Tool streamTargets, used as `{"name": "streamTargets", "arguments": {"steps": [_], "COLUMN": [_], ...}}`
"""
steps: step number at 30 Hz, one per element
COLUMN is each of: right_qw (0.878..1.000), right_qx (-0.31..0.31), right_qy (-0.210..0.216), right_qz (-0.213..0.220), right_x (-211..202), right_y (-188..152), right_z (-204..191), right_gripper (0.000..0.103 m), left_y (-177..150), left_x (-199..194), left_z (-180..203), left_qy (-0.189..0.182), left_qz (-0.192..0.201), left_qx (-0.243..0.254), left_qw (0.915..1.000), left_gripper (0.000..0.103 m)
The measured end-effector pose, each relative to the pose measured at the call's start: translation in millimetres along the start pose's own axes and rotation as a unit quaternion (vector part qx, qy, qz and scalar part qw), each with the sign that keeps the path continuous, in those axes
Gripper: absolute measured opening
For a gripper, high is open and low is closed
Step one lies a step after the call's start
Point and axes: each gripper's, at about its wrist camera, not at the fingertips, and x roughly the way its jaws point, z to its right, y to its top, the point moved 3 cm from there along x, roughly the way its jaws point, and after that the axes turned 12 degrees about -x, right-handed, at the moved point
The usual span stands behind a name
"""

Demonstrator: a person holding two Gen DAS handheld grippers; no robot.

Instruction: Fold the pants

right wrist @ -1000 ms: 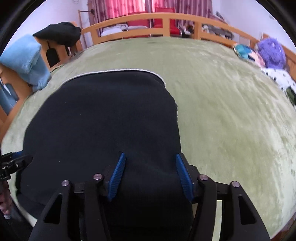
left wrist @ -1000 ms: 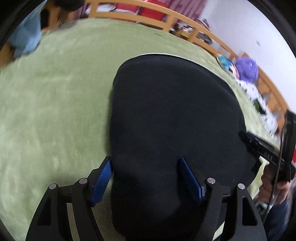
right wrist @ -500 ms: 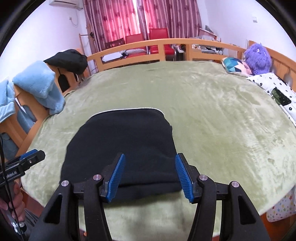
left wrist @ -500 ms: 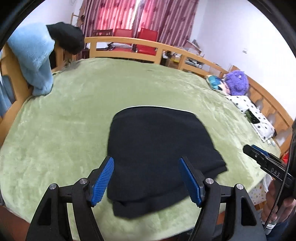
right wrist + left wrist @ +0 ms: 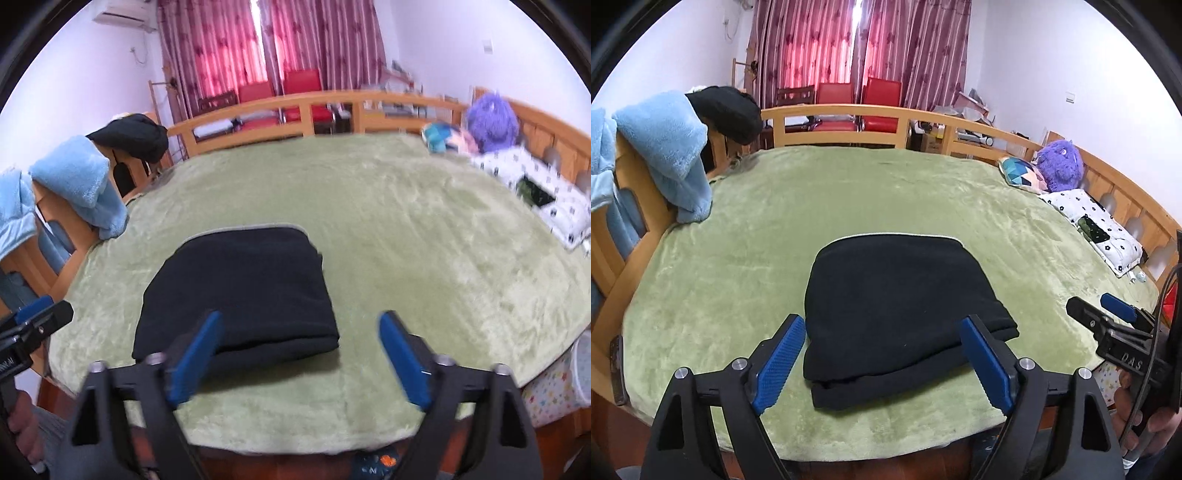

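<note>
Since earlier: both tongs have pulled back and up from the cloth; a second ago the black fabric filled each wrist view between the pads, now it lies whole on the bed ahead of them.

Left tongs: left gripper (image 5: pixel 882 363), black frame with blue ribbed pads, jaws spread wide, nothing between them, held in the air off the near edge of the bed.

Right tongs: right gripper (image 5: pixel 301 362), same build, jaws spread wide and empty, also clear of the cloth; its view is smeared by motion.

Task's thing: folded black fleece pants (image 5: pixel 901 310), a thick stacked rectangle lying flat on the green plush bed cover (image 5: pixel 738 258), near the front edge.

Direction from left tongs: straight ahead and below, the bundle centred between the pads.

Direction from right tongs: ahead and to the left; only its left pad lines up with the bundle.

Long axis: appears to run away from the person, near edge rounded and doubled, far edge showing a pale trim line.

Nearer hand: judged the left, being centred on it.

Task stage: folding looks finished or nearly so.

Beyond: wooden bed rail (image 5: pixel 849 110) with a light blue fluffy blanket (image 5: pixel 665 147) draped on it, well apart.
</note>
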Motion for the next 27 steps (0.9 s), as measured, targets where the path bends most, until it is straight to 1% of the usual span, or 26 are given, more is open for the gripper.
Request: {"name": "streamTargets", "arguments": {"steps": [2, 4, 7, 10, 15, 19, 27], "right_qw": [1.000, 1.000, 1.000, 1.000, 1.000, 1.000, 1.000], "right_qx": [-0.013, -0.018, -0.018, -0.023, -0.014, -0.013, -0.013], "right_qy": [-0.005, 0.000, -0.004, -0.002, 0.005, 0.003, 0.000], "right_qz": [0.007, 0.015, 0.015, 0.018, 0.016, 0.015, 0.012], "right_x": [-3.6, -5.9, -3.7, -2.4, -0.7, -0.9, -0.5], "right_y": [-1.2, -3.8, -10.0, -12.3, -12.9, -14.8, -17.4], "right_z": [-1.6, -3.1, -0.7, 2.4, 7.9, 9.3, 10.0], "right_gripper": [0.094, 0.098, 0.098, 0.098, 0.098, 0.098, 0.098], "left_y": [-2.4, -3.8, -6.9, -8.9, -10.5, -11.1, -13.8], "left_x": [-1.4, -0.1, 0.9, 3.3, 7.0, 4.3, 4.8], "left_z": [2.6, 4.2, 4.5, 5.0, 5.0, 5.4, 1.7], "left_qy": [-0.003, -0.003, -0.002, -0.002, -0.001, -0.003, 0.000], "left_qz": [0.004, 0.005, 0.009, 0.004, -0.004, -0.002, -0.008], "left_qx": [0.001, 0.004, 0.004, -0.001, -0.007, -0.004, -0.015], "left_qw": [1.0000, 1.0000, 0.9999, 1.0000, 1.0000, 1.0000, 0.9998], "left_gripper": [0.086, 0.086, 0.087, 0.088, 0.088, 0.088, 0.091]}}
